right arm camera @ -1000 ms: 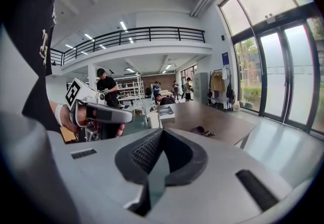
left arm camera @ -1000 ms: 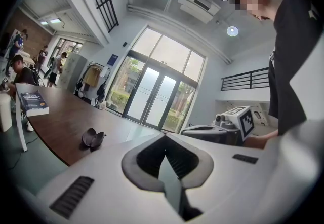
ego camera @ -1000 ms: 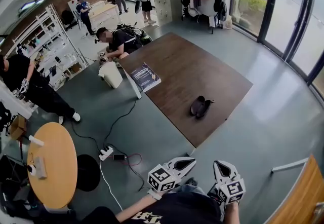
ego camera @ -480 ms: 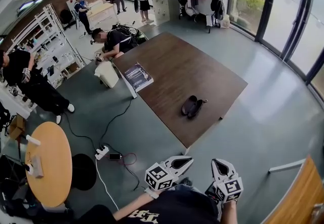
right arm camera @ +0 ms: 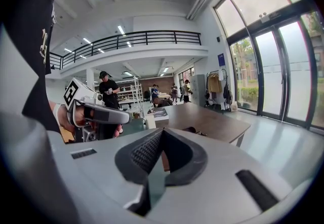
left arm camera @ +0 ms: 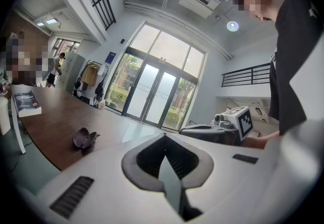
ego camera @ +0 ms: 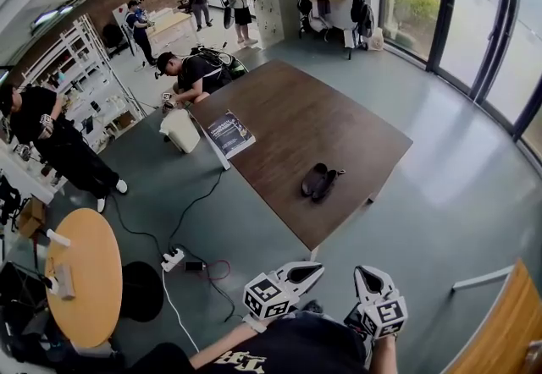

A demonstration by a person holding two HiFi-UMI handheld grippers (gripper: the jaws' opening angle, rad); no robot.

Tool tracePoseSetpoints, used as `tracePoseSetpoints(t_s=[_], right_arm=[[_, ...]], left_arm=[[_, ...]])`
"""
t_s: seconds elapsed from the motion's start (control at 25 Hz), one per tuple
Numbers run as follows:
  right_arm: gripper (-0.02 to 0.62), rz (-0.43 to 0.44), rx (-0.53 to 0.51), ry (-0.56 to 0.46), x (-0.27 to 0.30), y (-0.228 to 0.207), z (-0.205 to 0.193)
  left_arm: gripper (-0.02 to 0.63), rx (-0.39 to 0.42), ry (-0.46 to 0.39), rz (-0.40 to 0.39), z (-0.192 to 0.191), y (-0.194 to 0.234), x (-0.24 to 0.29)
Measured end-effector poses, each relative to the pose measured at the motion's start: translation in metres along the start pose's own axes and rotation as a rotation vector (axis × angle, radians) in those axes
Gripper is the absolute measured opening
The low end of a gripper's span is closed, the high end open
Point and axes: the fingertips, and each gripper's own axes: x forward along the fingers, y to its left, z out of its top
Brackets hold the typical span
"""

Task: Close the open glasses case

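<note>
glasses case sits open on the table, well ahead of me; left gripper looks a touch nearer than right gripper; both pinched closed, empty

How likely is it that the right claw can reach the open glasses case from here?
Probably not yet. The right claw is held close to the person, while the case lies on the table, apart from it across the floor. Nothing blocks the way; stepping closer should do.
</note>
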Motion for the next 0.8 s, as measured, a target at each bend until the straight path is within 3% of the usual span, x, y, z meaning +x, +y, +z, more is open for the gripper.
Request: tracePoseSetpoints(t_s=[0.44, 0.8], right_arm=[[-0.014, 0.015, 0.015, -0.004, -0.008, 0.007, -0.012], [-0.014, -0.006, 0.026, 0.006, -0.023, -0.001, -0.017]], left_arm=[[0.006, -0.029, -0.004, 0.045, -0.016, -0.005, -0.013], [0.006, -0.034, -0.011, 0.023, -0.016, -0.018, -0.006]])
